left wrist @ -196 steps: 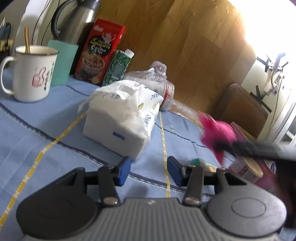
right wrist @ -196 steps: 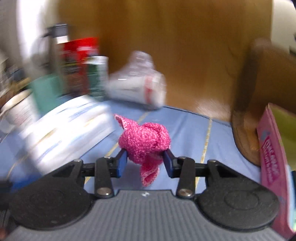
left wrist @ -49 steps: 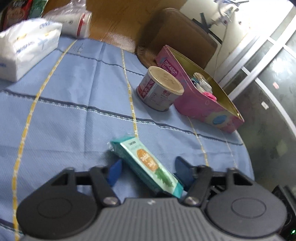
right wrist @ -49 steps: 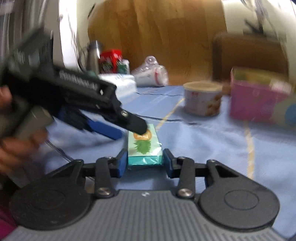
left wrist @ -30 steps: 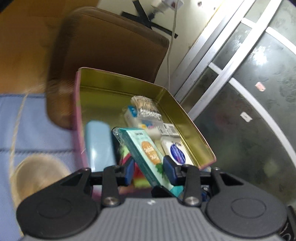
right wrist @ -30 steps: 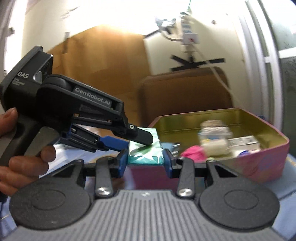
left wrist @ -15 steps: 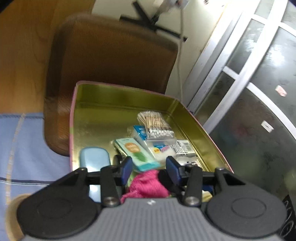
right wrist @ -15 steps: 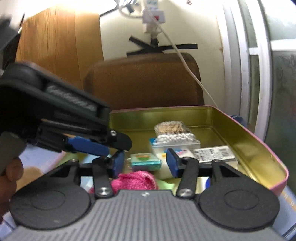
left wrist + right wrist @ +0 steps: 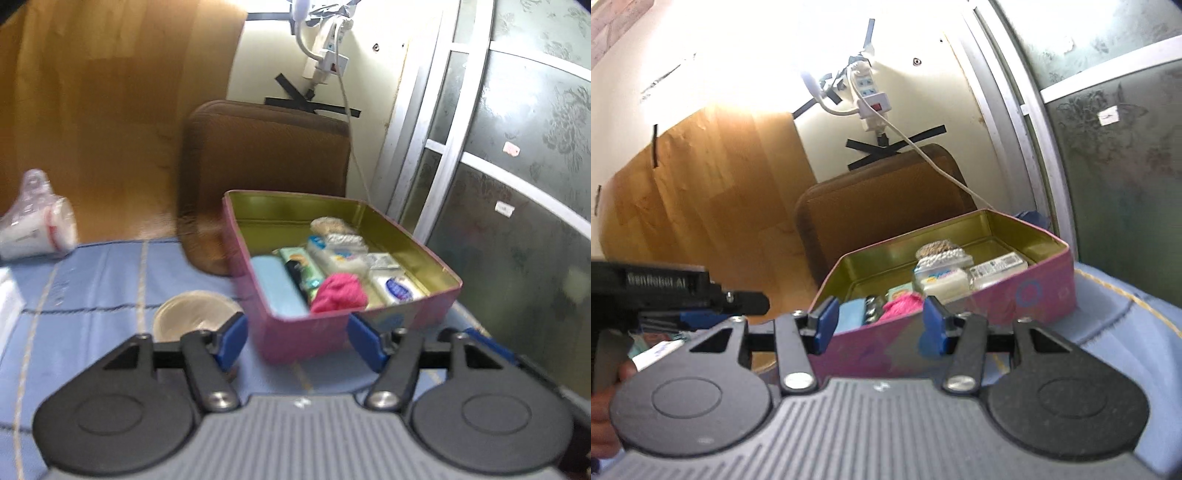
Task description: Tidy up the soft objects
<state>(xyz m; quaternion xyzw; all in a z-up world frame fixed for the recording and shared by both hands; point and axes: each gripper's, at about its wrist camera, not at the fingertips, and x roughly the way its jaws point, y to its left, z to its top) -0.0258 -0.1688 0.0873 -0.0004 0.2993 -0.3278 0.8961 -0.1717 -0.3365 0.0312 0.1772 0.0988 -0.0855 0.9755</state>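
A pink tin (image 9: 306,338) with a gold inside stands on the blue tablecloth; it also shows in the right wrist view (image 9: 1027,295). Inside lie the pink knitted piece (image 9: 340,293), the teal tissue pack (image 9: 303,267), a light blue case (image 9: 277,288), cotton swabs (image 9: 332,227) and small packets. The knitted piece also shows in the right wrist view (image 9: 903,302). My left gripper (image 9: 297,339) is open and empty in front of the tin. My right gripper (image 9: 879,326) is open and empty at the tin's near wall. The left gripper shows at the left in the right wrist view (image 9: 683,295).
A round paper tub (image 9: 194,314) stands left of the tin. A brown chair back (image 9: 266,147) rises behind the table. A bagged stack of cups (image 9: 37,229) lies at the far left. A power strip and cord (image 9: 871,99) hang on the wall.
Both grippers have let go of the teal pack inside the tin, opened wider and drawn back out of the tin to its near side.
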